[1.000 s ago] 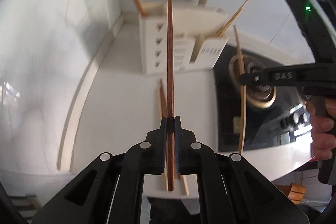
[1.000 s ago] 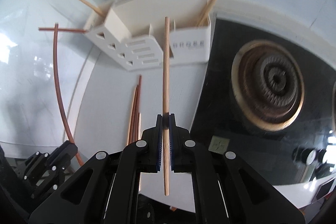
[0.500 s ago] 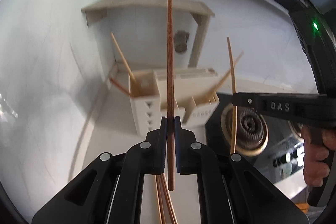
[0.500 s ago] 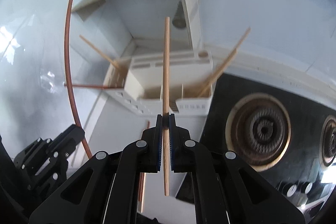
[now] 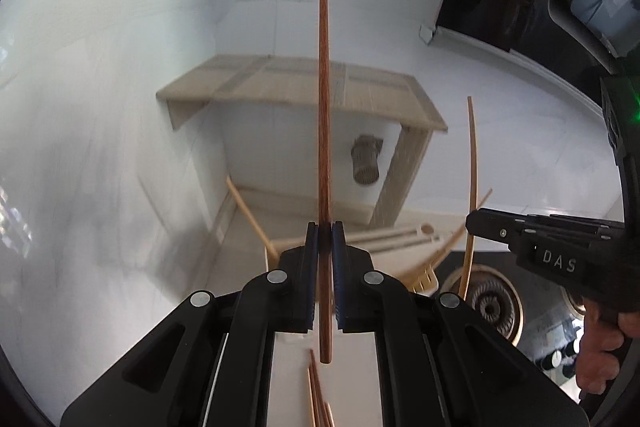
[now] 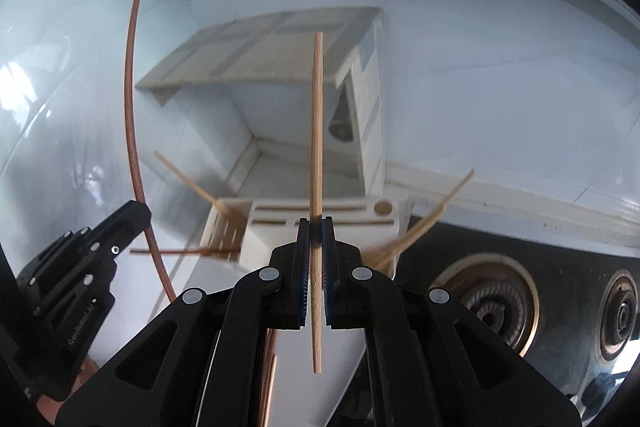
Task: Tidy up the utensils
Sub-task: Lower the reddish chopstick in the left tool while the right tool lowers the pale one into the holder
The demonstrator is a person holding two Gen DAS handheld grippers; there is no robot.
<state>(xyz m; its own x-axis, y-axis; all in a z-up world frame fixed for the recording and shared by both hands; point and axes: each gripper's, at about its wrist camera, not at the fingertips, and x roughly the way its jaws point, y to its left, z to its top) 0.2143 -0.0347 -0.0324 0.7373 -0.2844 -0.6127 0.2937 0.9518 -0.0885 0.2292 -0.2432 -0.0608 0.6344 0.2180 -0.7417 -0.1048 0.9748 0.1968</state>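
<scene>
My left gripper (image 5: 325,227) is shut on a dark reddish-brown chopstick (image 5: 324,107) that points up past the jaws. My right gripper (image 6: 316,221) is shut on a pale bamboo chopstick (image 6: 317,155), also upright. Both hang above a cream utensil holder (image 6: 320,215) on the white counter. Pale chopsticks (image 6: 192,183) lean out of the holder's left slot, and more (image 6: 432,219) lean out at its right. A dark chopstick (image 6: 172,250) pokes sideways from the left slot. In the left wrist view the right gripper (image 5: 476,221) shows at the right. The left gripper (image 6: 136,215) appears at the left of the right wrist view.
A beige shelf (image 5: 304,83) is fixed to the white wall above the holder. A black hob with gas burners (image 6: 488,303) lies to the right. Loose reddish chopsticks (image 5: 318,395) lie on the counter below my left gripper. A hand (image 5: 600,343) holds the right gripper.
Both grippers have risen and tilted upward, each still clamped on its chopstick. The holder has slid down in both views and the wall shelf now fills the middle.
</scene>
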